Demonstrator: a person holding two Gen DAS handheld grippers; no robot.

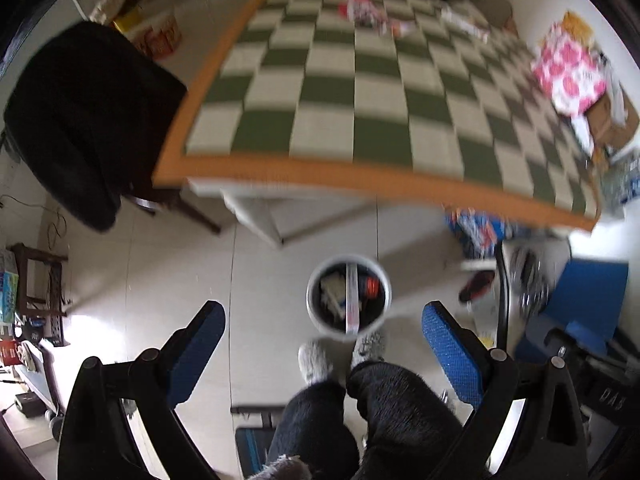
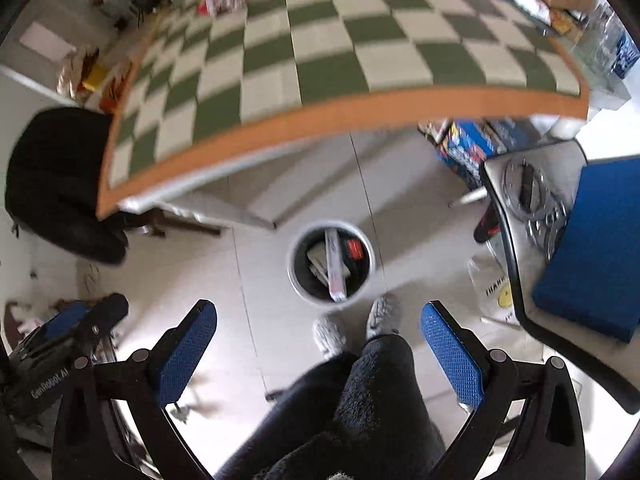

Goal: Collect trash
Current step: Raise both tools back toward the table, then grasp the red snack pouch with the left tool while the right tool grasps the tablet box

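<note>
Left wrist view looks pretty much straight down at the floor, and the left claw [image 1: 324, 344] is spread wide with nothing between its blue pads [image 1: 452, 352]. Same deal on the other side: the right claw [image 2: 318, 344] is wide apart and empty too. Both seem to hang above the person's knees, pointing down at the bin, which reads to me like a pause over the drop spot and not a reach for anything.

The bin [image 1: 349, 297] is a small round white bucket on the tile floor, right in front of the person's fuzzy grey slippers [image 1: 316, 362] and just off the near edge of the surface [image 1: 360, 92]. Handy spot, since stuff grabbed off the top can go straight down into it. It already holds trash: a long pale flat box or strip [image 2: 335, 270] leaning across the middle, something red [image 2: 357, 249] beside it, and some whitish crumpled bits I can't identify through the blur.

The checkered green-and-white surface has more to collect, I'd guess. A red and white wrapper pile [image 1: 366, 14] sits at the far end, well apart from both claws. A pink flowery bag [image 1: 570, 70] and a cardboard box [image 1: 610, 122] sit along the right side, but whether those count as trash I can't say.
</note>
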